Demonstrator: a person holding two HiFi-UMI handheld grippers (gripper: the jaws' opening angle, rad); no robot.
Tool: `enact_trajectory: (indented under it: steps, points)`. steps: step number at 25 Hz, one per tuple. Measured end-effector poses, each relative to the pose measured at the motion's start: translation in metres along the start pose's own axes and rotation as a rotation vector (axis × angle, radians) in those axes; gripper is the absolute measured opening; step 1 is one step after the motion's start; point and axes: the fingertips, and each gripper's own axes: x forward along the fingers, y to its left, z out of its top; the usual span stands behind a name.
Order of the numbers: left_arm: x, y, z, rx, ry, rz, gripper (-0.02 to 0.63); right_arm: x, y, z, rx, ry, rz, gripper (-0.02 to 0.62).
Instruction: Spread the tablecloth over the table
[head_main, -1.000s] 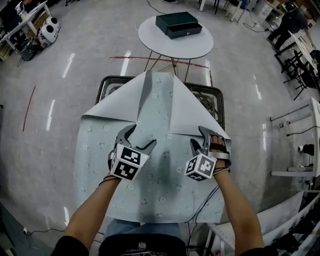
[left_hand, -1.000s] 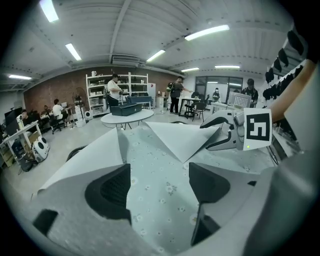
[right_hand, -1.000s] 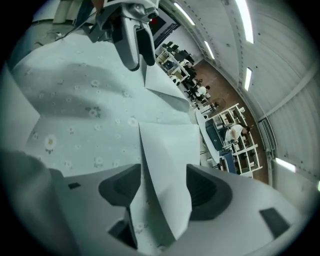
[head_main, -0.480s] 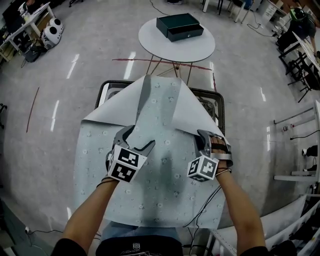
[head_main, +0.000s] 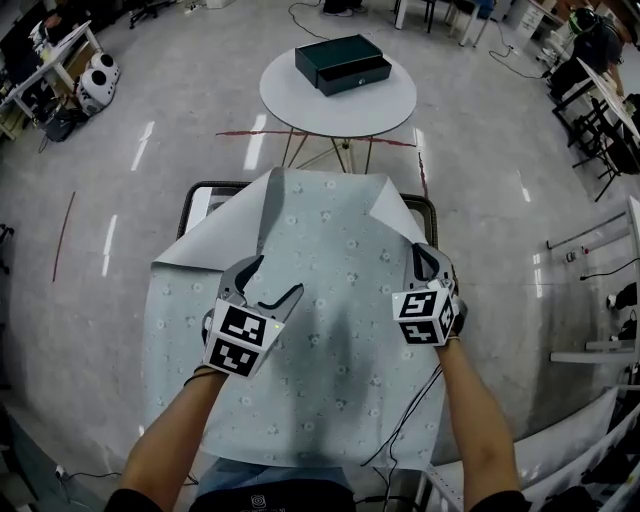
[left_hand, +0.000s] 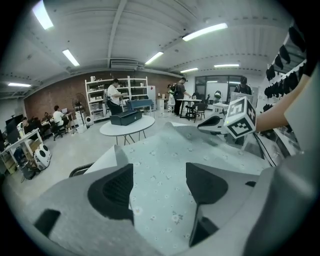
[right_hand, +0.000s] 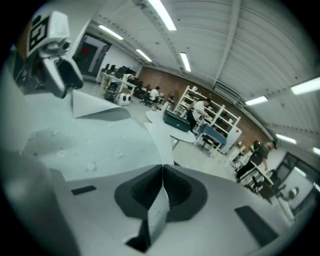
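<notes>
Tablecloth (head_main: 330, 300) draped over tabletop (head_main: 192, 200), near edge hanging toward the person. Far-left flap (head_main: 210, 235) folded back, pale underside up.

Left tool (head_main: 272, 282): spread wide, just closing a little, nothing pinched, only cloth lying below. Hovering over left-centre.

Right tool (head_main: 430, 262): pressed together, just clamped down, pinching a thin fold of cloth at the right edge.

Likely step: unfolding the far corners. Draw right fold outward and away, low and level, with steady tension to avoid slipping off the pads. Bring left tool to the left flap's edge and pinch one layer only. Pull both sides evenly to avoid dragging the cloth off-centre.
</notes>
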Motion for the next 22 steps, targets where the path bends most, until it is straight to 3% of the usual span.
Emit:
enact_trajectory:
  steps: [4, 9, 13, 19, 22]
  points:
    - [0.003, 0.006, 0.004, 0.001, 0.015, 0.02, 0.333, 0.017, -0.038, -0.014, 0.232, 0.018, -0.072, 0.009]
    - [0.009, 0.013, 0.004, 0.002, 0.025, 0.038, 0.333, 0.036, -0.06, -0.045, 0.444, 0.037, -0.164, 0.009]
    - [0.013, 0.018, 0.002, 0.003, 0.032, 0.051, 0.333, 0.046, -0.076, -0.066, 0.524, 0.06, -0.242, 0.017]
    - [0.014, 0.022, 0.0, -0.006, 0.034, 0.068, 0.333, 0.053, -0.08, -0.081, 0.576, 0.082, -0.262, 0.02]
    - [0.019, 0.023, 0.002, -0.017, 0.015, 0.078, 0.333, 0.049, -0.085, -0.084, 0.601, 0.082, -0.269, 0.077]
